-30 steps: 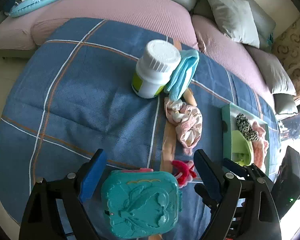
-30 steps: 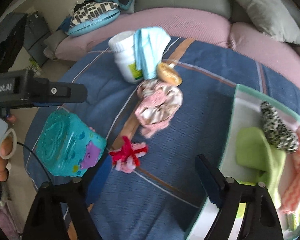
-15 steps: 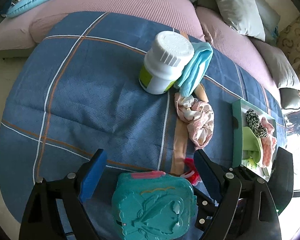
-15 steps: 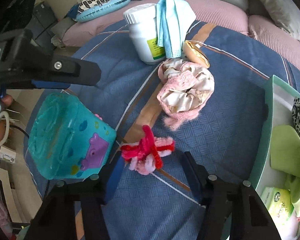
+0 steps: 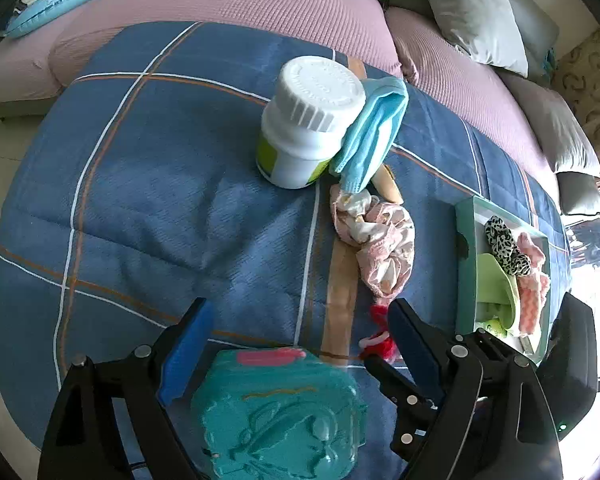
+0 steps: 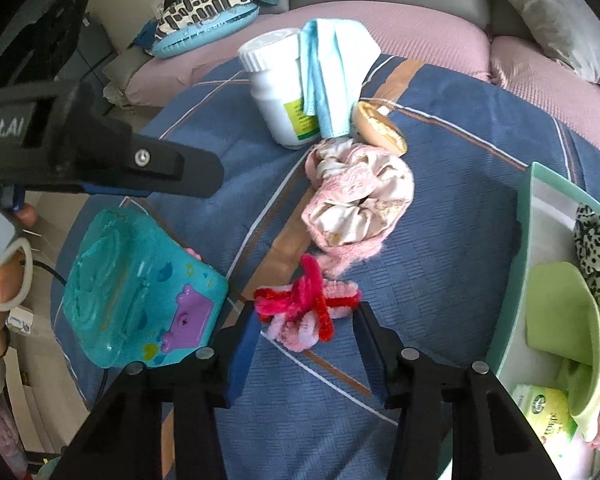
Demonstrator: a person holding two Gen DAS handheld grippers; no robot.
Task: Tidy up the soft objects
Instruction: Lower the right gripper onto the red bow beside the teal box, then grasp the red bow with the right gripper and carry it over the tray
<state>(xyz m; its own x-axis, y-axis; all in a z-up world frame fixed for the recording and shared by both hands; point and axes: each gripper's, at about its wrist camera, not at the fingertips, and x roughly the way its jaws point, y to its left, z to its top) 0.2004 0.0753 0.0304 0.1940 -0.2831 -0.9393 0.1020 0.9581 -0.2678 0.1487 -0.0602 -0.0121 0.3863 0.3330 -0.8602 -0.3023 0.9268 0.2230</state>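
While the left claw [image 5: 296,344] hangs spread above the teal case [image 5: 278,412], the red bow [image 5: 378,336] lies right of it. From the right view, the right claw [image 6: 306,330] brackets that bow [image 6: 306,308], spread, bow's length spanning finger to finger.

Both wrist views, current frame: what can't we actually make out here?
- Right gripper contact with the red and pink pipe-cleaner bundle: the fingers straddle it, but touch is unclear. In the left wrist view a left gripper finger hides most of it.
- Tray: cut off by the right wrist frame edge.
- Small green box: label too small and tilted to read.
- Round tan object: partly behind the blue cloth.
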